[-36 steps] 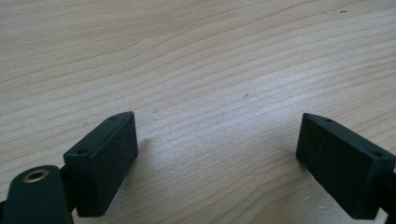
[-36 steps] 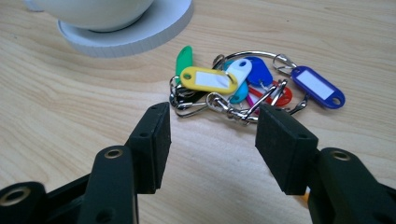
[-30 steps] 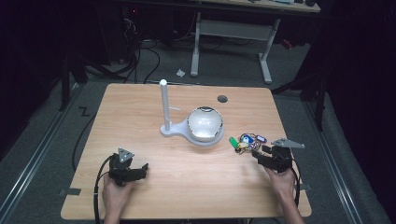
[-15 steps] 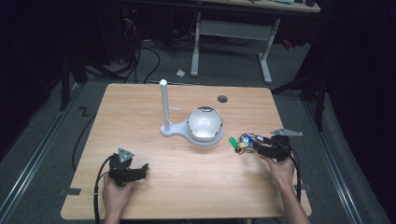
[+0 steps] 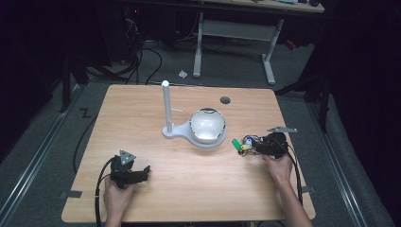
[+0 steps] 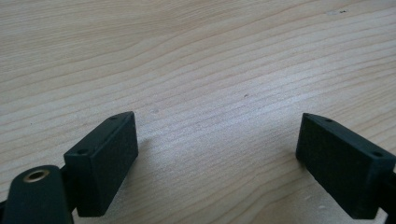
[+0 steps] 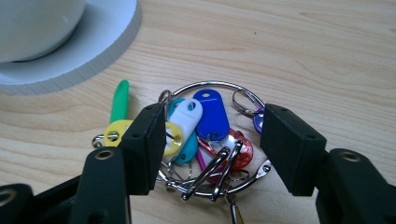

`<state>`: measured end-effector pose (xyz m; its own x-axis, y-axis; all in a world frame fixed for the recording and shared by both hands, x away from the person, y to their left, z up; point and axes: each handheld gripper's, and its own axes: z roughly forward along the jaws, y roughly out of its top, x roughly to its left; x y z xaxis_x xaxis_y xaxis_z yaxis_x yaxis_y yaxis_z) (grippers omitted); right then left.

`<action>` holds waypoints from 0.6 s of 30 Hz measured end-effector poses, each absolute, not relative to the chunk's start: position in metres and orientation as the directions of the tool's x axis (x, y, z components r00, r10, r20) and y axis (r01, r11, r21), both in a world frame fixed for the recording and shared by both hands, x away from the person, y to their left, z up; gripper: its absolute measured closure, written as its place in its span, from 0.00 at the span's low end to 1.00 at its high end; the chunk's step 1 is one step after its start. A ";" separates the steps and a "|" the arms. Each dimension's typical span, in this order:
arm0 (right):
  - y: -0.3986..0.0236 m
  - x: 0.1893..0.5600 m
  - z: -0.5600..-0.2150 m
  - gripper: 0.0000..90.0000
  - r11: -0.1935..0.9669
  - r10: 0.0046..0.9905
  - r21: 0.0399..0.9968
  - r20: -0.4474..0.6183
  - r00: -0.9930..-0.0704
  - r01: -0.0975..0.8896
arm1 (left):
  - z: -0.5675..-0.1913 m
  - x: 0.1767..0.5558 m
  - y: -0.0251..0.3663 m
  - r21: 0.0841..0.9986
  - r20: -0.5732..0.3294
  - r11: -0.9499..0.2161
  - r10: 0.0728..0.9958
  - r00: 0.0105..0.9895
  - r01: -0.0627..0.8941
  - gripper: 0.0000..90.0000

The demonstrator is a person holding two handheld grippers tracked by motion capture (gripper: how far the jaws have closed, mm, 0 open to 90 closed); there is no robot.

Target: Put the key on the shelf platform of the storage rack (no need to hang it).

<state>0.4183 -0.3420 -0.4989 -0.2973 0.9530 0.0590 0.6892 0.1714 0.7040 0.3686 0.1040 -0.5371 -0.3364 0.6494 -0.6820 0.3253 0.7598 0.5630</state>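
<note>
Since a second ago, our right gripper point(image 7: 212, 149) has been sliding left toward the key ring point(image 7: 210, 135), jaws just opening wide and now straddling it without gripping. It is lying just right of the white bowl stand point(image 5: 182, 133). We are risking pinching only one loose tag, leaving the ring dangling. No writing is readable. Our left gripper point(image 6: 217, 158) is resting open, empty.

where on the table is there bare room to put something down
Free: the far left corner beyond the white stand, and the wide strip between the left tongs and the key ring. Crowded: around the bowl and right tongs.
</note>
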 end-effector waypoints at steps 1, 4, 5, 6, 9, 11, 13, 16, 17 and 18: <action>-0.342 0.419 -0.500 0.45 0.173 0.953 0.702 0.057 -0.297 0.691 | -0.537 0.369 0.104 0.562 -0.682 0.760 0.649 -0.337 0.325 0.15; -0.343 0.422 -0.504 0.44 0.176 0.953 0.690 0.059 -0.297 0.702 | -0.537 0.369 0.104 0.566 -0.681 0.757 0.652 -0.333 0.326 0.15; -0.343 0.422 -0.504 0.44 0.176 0.953 0.690 0.059 -0.297 0.702 | -0.537 0.369 0.104 0.566 -0.681 0.757 0.652 -0.333 0.326 0.15; -0.343 0.422 -0.505 0.44 0.179 0.953 0.686 0.057 -0.298 0.705 | -0.537 0.369 0.104 0.566 -0.681 0.757 0.652 -0.332 0.327 0.15; -0.344 0.424 -0.508 0.44 0.182 0.953 0.677 0.056 -0.297 0.713 | -0.537 0.369 0.104 0.566 -0.681 0.757 0.653 -0.332 0.326 0.15; -0.345 0.426 -0.511 0.45 0.186 0.953 0.666 0.057 -0.298 0.722 | -0.537 0.369 0.104 0.565 -0.682 0.758 0.651 -0.334 0.325 0.15; -0.345 0.428 -0.514 0.45 0.190 0.952 0.659 0.058 -0.301 0.728 | -0.537 0.369 0.104 0.566 -0.681 0.757 0.653 -0.332 0.326 0.15; -0.343 0.429 -0.517 0.47 0.197 0.951 0.657 0.054 -0.306 0.728 | -0.538 0.369 0.105 0.573 -0.678 0.751 0.659 -0.325 0.328 0.15; -0.343 0.431 -0.518 0.48 0.186 0.948 0.656 0.074 -0.308 0.731 | -0.537 0.369 0.104 0.570 -0.679 0.754 0.656 -0.329 0.327 0.15; -0.343 0.431 -0.519 0.49 0.180 0.948 0.657 0.083 -0.308 0.732 | -0.538 0.369 0.105 0.573 -0.678 0.751 0.659 -0.326 0.328 0.15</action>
